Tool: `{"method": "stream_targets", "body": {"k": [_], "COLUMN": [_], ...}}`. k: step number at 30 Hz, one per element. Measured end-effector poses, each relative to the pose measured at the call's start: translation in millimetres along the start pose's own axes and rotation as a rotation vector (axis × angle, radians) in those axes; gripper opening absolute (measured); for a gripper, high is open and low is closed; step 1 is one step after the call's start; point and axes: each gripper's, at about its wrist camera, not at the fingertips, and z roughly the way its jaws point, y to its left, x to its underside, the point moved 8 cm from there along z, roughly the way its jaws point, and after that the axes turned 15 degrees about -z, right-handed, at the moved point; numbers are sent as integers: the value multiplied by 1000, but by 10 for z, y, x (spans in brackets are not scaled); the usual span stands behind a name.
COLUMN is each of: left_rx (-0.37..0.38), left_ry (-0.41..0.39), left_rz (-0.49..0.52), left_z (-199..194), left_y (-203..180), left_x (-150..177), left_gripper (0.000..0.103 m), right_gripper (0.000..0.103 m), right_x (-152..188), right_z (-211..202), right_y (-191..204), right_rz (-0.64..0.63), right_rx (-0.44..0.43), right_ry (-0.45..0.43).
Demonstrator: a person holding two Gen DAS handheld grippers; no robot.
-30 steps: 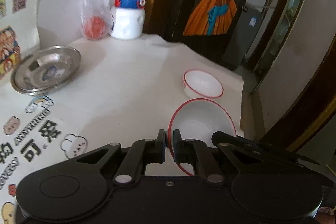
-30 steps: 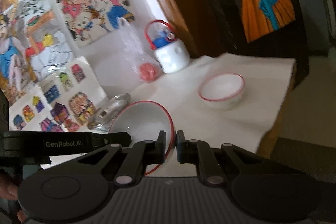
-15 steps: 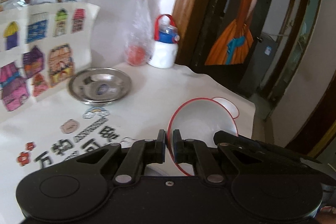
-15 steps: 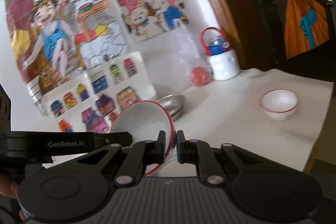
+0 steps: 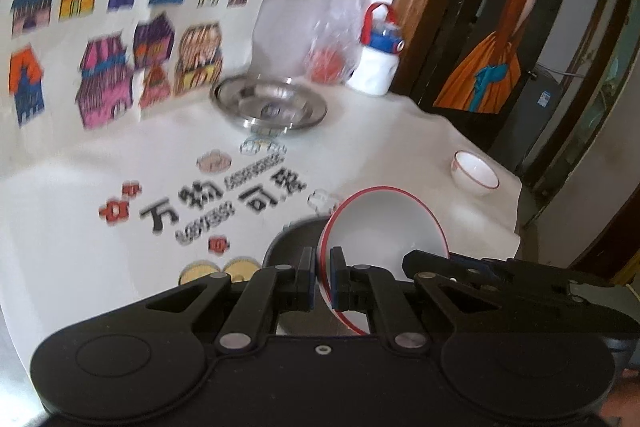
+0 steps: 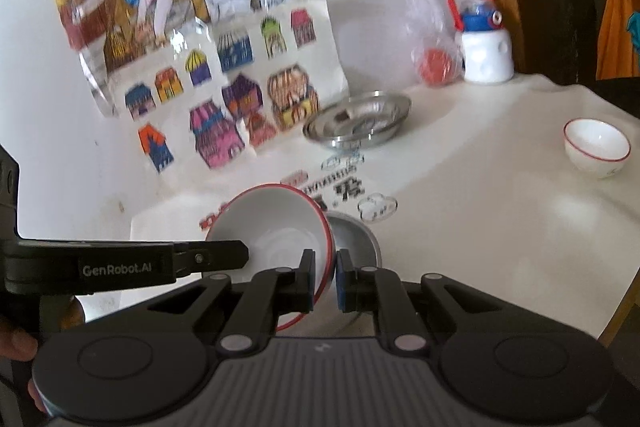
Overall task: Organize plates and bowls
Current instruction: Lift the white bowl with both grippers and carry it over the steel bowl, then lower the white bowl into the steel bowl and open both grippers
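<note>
A large white bowl with a red rim (image 5: 384, 227) hangs tilted over the table, held from two sides. My left gripper (image 5: 322, 279) is shut on its left rim. In the right wrist view my right gripper (image 6: 325, 281) is shut on the bowl's (image 6: 272, 227) right rim. One finger (image 6: 216, 257) of the left gripper reaches in from the left there. Just beneath the bowl lies a grey metal dish (image 6: 356, 239), mostly hidden. A small red-rimmed white bowl (image 5: 476, 173) (image 6: 596, 143) stands at the table's right side. A steel plate (image 5: 272, 103) (image 6: 360, 119) rests by the wall.
A white bottle with a blue lid and red handle (image 5: 378, 67) and a clear bag with something red inside (image 5: 332, 63) stand at the back. Coloured posters lean on the wall. The table's edge (image 5: 516, 227) drops off at the right, by a dark doorway.
Both grippers have carried the big bowl to the left, away from the small bowl. The steel plate and posters have swung into the middle, and the grey dish now shows under the bowl.
</note>
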Motion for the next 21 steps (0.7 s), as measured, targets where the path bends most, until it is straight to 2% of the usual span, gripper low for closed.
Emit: {"method": "stream_targets", "body": {"k": [4, 10, 21], "left_rx": [-8, -45, -67], "left_ry": [39, 96, 178], "left_rz": [-8, 5, 21], "left_z": [103, 252, 342], "left_y": [63, 105, 125], "left_x": [84, 133, 84], "left_gripper": [6, 6, 7], "right_gripper": [12, 12, 17], "right_x": [19, 9, -47], "right_z": [109, 279, 437], "right_y": [-3, -24, 52], "right_rz": [-40, -85, -206], "right_rx": [-4, -59, -97], "right_ry": [70, 190, 335]}}
